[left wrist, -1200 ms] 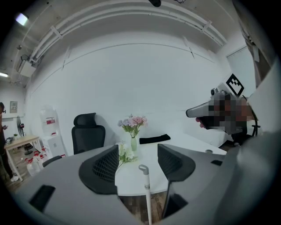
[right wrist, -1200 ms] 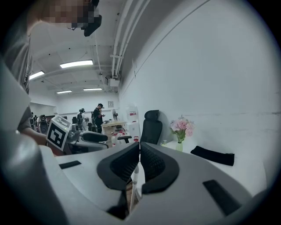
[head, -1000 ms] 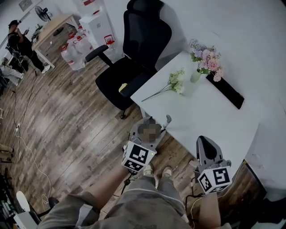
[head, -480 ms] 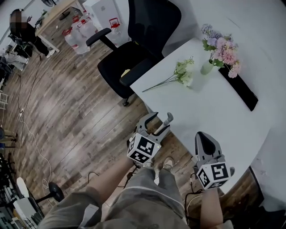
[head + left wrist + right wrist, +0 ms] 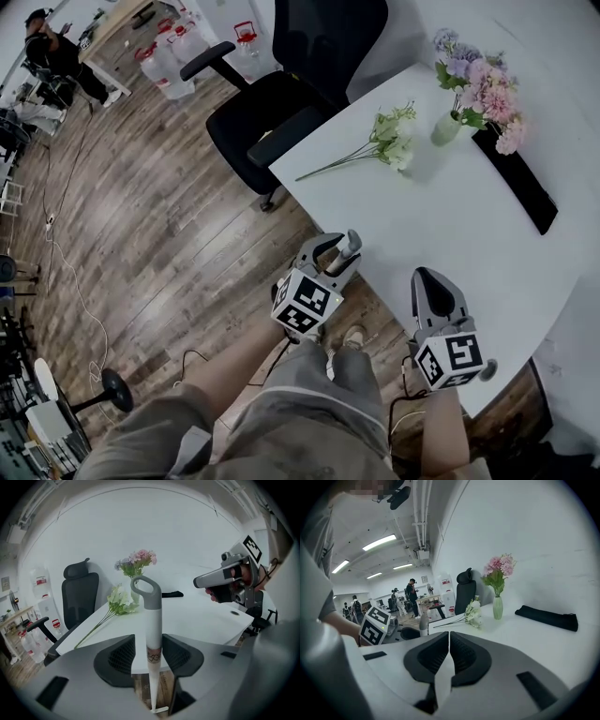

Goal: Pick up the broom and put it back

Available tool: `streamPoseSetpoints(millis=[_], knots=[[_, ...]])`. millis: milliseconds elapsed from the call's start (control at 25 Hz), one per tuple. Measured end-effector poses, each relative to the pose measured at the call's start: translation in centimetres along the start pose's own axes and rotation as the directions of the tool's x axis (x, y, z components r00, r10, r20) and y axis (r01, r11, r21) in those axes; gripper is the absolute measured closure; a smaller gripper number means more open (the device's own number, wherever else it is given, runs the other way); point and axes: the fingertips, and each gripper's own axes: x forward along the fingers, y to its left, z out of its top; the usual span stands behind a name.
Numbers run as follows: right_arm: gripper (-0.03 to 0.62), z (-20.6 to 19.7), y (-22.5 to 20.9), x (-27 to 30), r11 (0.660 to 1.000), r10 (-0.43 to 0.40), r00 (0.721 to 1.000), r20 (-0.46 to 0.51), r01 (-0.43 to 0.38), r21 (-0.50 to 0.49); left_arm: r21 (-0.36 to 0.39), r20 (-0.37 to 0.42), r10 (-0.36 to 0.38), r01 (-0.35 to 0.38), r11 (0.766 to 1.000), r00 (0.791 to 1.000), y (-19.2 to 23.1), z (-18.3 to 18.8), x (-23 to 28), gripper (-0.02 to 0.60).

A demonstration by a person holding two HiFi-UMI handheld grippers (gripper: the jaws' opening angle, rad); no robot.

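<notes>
1. Where the broom handle (image 5: pixel 151 620) stands almost upright against the near edge of the white table (image 5: pixel 450 234), its grey loop end just above the tabletop, the left gripper (image 5: pixel 333 255) has it between its jaws. The broom is still on the floor and not yet lifted.
2. The left jaws have just been closing. The shaft sits close against one pad with a gap showing at the other, so I judge the grip is not yet made.
3. The approach comes in below the loop and slants downward, probably so the thicker grey end can act as a stop if the smooth white shaft slips.
4. The right gripper (image 5: pixel 427 281) has its jaws pressed together with nothing between them. It hangs over the table's near edge, apart from the broom, seemingly kept out of the way or ready to steady the shaft.
5. The loose flowers (image 5: pixel 389 141), the vase (image 5: pixel 448 127) and the black pouch (image 5: pixel 516 178) lie further back on the table, well apart from the handle. A straight lift should clear them.
6. The lower end of the handle narrows toward the floor, and the brush itself cannot be made out.
</notes>
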Motion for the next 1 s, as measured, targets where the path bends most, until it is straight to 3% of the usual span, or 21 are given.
streamPoseSetpoints(millis=[160, 440, 800, 1000], knots=[[0.56, -0.6, -0.6, -0.2, 1.0, -0.008, 1.0, 0.008, 0.008, 0.01, 0.023, 0.013, 0.004, -0.004, 1.0, 1.0, -0.4, -0.2, 0.2, 0.46], [0.56, -0.6, -0.7, -1.4, 1.0, -0.011, 0.999, 0.04, 0.011, -0.002, 0.015, 0.022, 0.015, -0.015, 1.0, 1.0, -1.2, -0.5, -1.0, 0.466], [0.56, 1.8, 0.3, -6.4, 0.998, -0.053, 0.995, 0.083, 0.054, -0.009, -0.003, -0.003, 0.061, -0.061, 0.998, 0.998, -2.2, -2.5, -7.3, 0.469], [0.56, 5.2, 1.9, -8.4, 0.998, -0.05, 0.992, 0.117, 0.054, -0.039, -0.016, 0.048, 0.085, -0.084, 0.996, 0.995, -1.8, 0.6, -12.2, 0.469]])
